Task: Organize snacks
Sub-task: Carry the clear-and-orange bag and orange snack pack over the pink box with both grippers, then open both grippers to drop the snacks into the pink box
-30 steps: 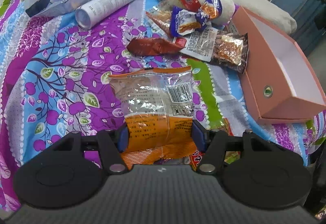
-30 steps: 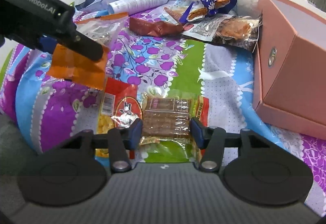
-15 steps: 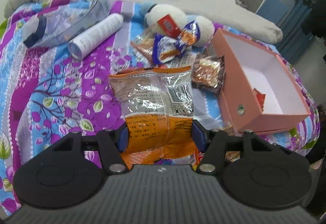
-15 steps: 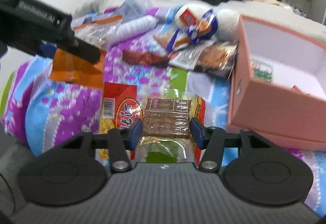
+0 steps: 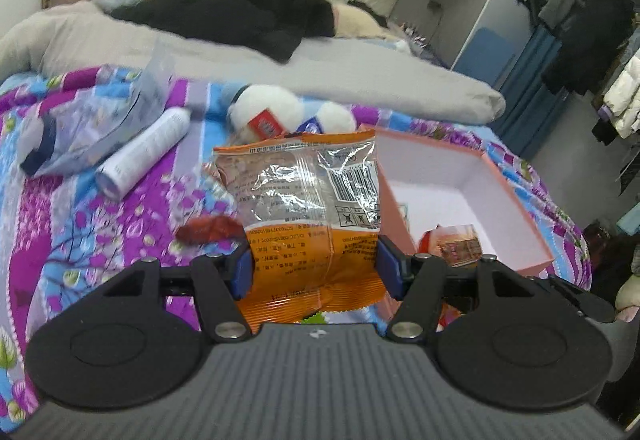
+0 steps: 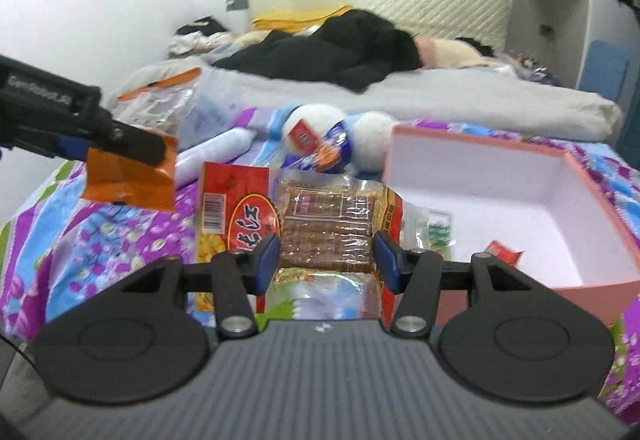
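Orange packet (image 5: 308,208) clamped, left hand-held gripper (image 5: 314,266) tilted downward

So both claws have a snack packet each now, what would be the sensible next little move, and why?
Probably carry both packets over the pink box and let go there. The left gripper is clamped on the orange packet and the right gripper on the brown biscuit packet, both lifted off the bedspread. The box lies open beside them with plenty of bare floor around a few snacks.

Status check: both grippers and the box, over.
Left gripper shut on orange packet. Right gripper shut on cracker pack. Pink box open ahead, unobstructed.
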Motion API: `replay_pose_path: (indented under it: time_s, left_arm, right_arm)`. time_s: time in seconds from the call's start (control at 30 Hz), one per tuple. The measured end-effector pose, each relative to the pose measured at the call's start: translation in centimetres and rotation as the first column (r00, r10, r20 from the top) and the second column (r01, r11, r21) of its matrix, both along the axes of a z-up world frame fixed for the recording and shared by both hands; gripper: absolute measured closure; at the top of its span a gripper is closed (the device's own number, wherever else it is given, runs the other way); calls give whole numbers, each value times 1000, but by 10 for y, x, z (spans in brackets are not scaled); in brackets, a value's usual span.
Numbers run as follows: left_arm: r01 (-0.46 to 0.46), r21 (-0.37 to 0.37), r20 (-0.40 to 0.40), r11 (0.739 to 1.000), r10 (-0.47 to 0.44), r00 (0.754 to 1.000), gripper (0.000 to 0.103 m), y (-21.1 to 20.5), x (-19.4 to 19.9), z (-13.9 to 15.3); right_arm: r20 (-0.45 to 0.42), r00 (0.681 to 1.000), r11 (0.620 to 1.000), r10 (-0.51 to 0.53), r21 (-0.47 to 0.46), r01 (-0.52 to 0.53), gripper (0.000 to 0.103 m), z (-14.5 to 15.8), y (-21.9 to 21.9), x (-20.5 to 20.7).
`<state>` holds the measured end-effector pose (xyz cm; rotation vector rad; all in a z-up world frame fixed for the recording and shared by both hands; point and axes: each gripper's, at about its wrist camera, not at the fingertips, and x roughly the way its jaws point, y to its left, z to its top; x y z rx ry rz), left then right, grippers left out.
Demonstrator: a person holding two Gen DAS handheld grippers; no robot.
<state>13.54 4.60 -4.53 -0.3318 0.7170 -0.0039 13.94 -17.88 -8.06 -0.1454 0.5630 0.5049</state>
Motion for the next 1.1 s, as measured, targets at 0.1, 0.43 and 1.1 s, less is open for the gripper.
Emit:
replay_pose_path:
  time_s: [0.1, 0.43, 1.1]
  left_arm:
    - [21, -2, 22, 1000, -21, 1000, 37, -7, 11, 8]
    - [132, -15, 74, 991, -131, 989, 37, -52, 69, 28]
    - [297, 37, -117, 954, -291, 950, 37, -146, 227, 1]
  right_arm:
    - [23, 999, 999, -42, 7, 42, 49, 9, -14, 8]
    - [85, 983, 986, -164, 33, 162, 49, 33, -54, 45]
    - [-98, 947, 951, -307, -75, 300, 48, -1, -121, 167]
